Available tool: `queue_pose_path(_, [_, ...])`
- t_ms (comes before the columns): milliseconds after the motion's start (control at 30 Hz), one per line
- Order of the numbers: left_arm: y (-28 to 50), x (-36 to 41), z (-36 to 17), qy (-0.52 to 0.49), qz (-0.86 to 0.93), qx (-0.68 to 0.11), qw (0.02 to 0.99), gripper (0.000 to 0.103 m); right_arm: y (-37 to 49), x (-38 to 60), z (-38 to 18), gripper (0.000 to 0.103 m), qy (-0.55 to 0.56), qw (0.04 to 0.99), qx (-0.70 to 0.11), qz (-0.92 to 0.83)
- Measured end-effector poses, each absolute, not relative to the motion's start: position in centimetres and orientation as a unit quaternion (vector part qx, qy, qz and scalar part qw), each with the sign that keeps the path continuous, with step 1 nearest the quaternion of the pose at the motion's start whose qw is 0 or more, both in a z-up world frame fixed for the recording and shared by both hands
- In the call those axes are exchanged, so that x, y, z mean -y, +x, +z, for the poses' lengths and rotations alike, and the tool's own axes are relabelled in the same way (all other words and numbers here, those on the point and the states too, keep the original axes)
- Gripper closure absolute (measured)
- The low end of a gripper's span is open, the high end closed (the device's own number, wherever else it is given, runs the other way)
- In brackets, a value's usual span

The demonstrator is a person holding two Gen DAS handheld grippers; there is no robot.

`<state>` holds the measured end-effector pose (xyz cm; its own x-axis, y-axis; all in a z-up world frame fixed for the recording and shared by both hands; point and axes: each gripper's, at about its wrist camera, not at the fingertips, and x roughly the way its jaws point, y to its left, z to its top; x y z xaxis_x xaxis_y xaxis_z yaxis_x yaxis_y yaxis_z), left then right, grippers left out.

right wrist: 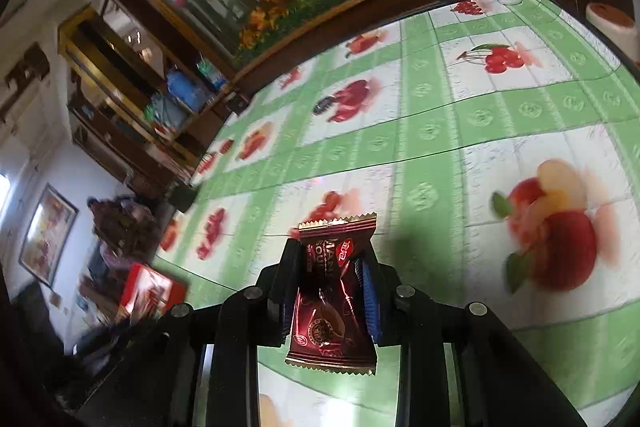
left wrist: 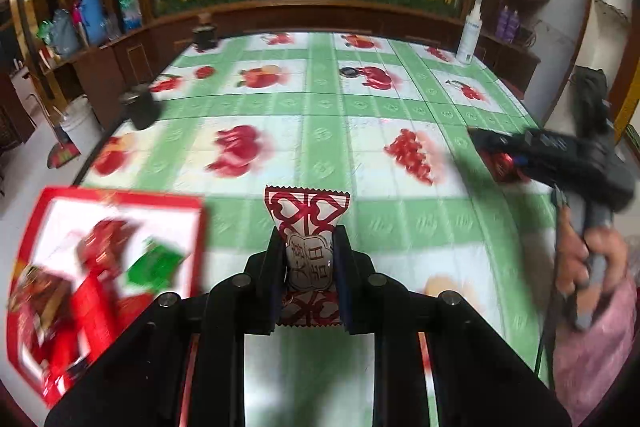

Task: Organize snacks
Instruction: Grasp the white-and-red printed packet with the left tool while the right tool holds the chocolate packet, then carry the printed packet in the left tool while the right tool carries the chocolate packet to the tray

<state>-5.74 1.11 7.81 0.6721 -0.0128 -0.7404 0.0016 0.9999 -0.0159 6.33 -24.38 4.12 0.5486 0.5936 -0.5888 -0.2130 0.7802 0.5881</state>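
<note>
My left gripper [left wrist: 307,247] is shut on a white candy packet with a red pattern [left wrist: 307,223], held above the table. A red-rimmed tray [left wrist: 192,205] lies low at the left with several red and green snack packets [left wrist: 96,267] in it. My right gripper [right wrist: 330,259] is shut on a dark red snack packet [right wrist: 334,291], held above the tablecloth. In the left wrist view the right gripper [left wrist: 486,145] is at the right, with a bit of dark red packet [left wrist: 502,163] in it. The tray also shows in the right wrist view [right wrist: 150,291], at the lower left.
The table wears a green and white fruit-print cloth [left wrist: 320,147]. A white spray bottle [left wrist: 469,37] stands at its far right. Two dark cups [left wrist: 138,107] [left wrist: 205,37] stand along the left edge. A white roll [right wrist: 612,27] is at the right edge.
</note>
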Motion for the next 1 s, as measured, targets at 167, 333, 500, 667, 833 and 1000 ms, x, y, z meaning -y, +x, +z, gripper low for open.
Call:
queue_pose_path(167, [-11.2, -3.2, 7.3, -0.033, -0.043, -0.392, 0.918, 0.084, 3.0, 20.8, 4.5, 0.074, 0.227, 0.862, -0.381, 0.244])
queue_pose_path(333, [-15.5, -3.9, 6.7, -0.032, -0.072, -0.377, 0.923, 0.084, -0.2, 19.8, 5.5, 0.074, 0.224, 0.879, -0.350, 0.232])
queue_pose_path(500, [-18.4, -5.8, 7.4, -0.050, -0.072, -0.354, 0.931, 0.084, -4.0, 21.2, 5.5, 0.074, 0.278, 0.871, -0.316, 0.252])
queue_pose_path(667, [-20.6, -5.5, 7.4, -0.046, -0.083, -0.343, 0.934, 0.084, -7.1, 21.1, 4.3, 0.074, 0.266, 0.873, -0.324, 0.252])
queue_pose_path(833, [-22.4, -4.7, 7.3, -0.042, -0.097, -0.339, 0.935, 0.084, -9.4, 21.4, 4.1, 0.074, 0.275, 0.869, -0.312, 0.266])
queue_pose_path(1000, [-23.3, -4.7, 8.0, -0.043, -0.094, -0.326, 0.940, 0.084, -10.0, 21.2, 2.8, 0.074, 0.283, 0.858, -0.331, 0.272])
